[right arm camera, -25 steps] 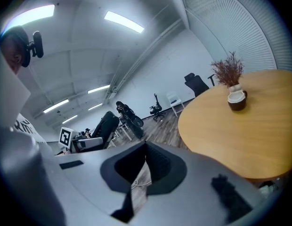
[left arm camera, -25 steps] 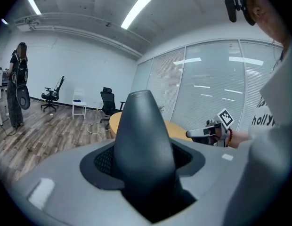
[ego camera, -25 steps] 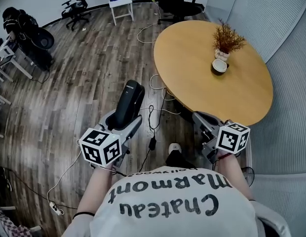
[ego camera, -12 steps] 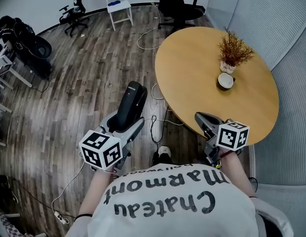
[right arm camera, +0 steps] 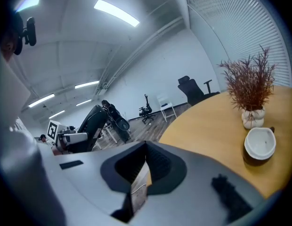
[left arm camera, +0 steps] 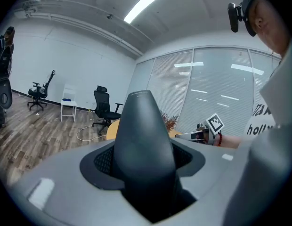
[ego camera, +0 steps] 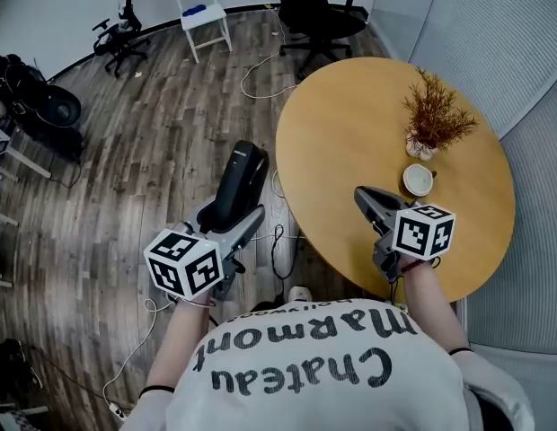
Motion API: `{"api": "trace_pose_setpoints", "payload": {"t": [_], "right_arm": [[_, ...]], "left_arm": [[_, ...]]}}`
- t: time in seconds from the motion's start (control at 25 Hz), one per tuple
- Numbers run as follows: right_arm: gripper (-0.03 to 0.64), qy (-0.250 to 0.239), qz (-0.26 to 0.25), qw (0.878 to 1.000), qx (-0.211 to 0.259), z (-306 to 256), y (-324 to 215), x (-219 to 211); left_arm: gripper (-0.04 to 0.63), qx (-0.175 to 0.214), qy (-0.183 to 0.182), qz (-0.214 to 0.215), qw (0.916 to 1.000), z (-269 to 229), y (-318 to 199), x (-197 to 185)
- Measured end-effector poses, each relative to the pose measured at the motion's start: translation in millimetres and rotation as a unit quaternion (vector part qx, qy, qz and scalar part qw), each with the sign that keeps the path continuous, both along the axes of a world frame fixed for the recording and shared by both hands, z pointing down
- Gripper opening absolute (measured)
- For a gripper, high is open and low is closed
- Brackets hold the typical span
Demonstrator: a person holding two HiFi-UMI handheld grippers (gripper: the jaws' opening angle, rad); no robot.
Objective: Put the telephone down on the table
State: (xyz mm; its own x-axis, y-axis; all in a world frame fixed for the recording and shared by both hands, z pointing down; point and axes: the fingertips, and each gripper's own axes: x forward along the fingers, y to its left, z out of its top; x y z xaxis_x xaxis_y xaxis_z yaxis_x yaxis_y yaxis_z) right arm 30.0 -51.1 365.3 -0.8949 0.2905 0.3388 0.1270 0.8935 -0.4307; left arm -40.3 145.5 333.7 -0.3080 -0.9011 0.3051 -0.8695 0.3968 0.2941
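Observation:
The telephone (ego camera: 241, 183) is a black handset. It stands up between the jaws of my left gripper (ego camera: 232, 220), which is shut on its lower part, over the wood floor just left of the table. In the left gripper view the telephone (left arm camera: 143, 140) fills the middle. The round wooden table (ego camera: 350, 128) lies to the right. My right gripper (ego camera: 366, 199) hovers over the table's near edge, its jaws together with nothing between them. In the right gripper view the table (right arm camera: 214, 126) spreads ahead to the right.
A small dried plant in a pot (ego camera: 433, 118) and a white bowl (ego camera: 419, 180) stand on the table's right side. Cables (ego camera: 277, 241) trail on the floor by the table. A black office chair (ego camera: 314, 12) and a white chair (ego camera: 199, 3) stand at the back.
The person has stepped towards the table. The right gripper has passed from over the floor to over the table's near edge. The left gripper still holds the telephone upright.

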Motion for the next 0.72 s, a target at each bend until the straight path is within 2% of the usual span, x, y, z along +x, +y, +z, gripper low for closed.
{"api": "trace_pose_setpoints", "payload": {"t": [0.28, 0.48, 0.72], "right_arm": [[0.015, -0.019, 0.019, 0.998, -0.054, -11.2, -20.8, -45.4], [0.015, -0.014, 0.032, 0.998, -0.054, -7.9, -22.0, -48.9], [0.015, 0.003, 0.060, 0.997, -0.048, 10.0, -37.4, -63.0]], "left_arm": [[0.291, 0.002, 0.011, -0.009, 0.9999, 0.6, -22.2, -53.2], [0.291, -0.010, -0.004, 0.008, 0.9999, -6.3, -34.4, -71.5], [0.291, 0.005, 0.008, 0.047, 0.9989, -3.2, -69.3, -105.1]]}}
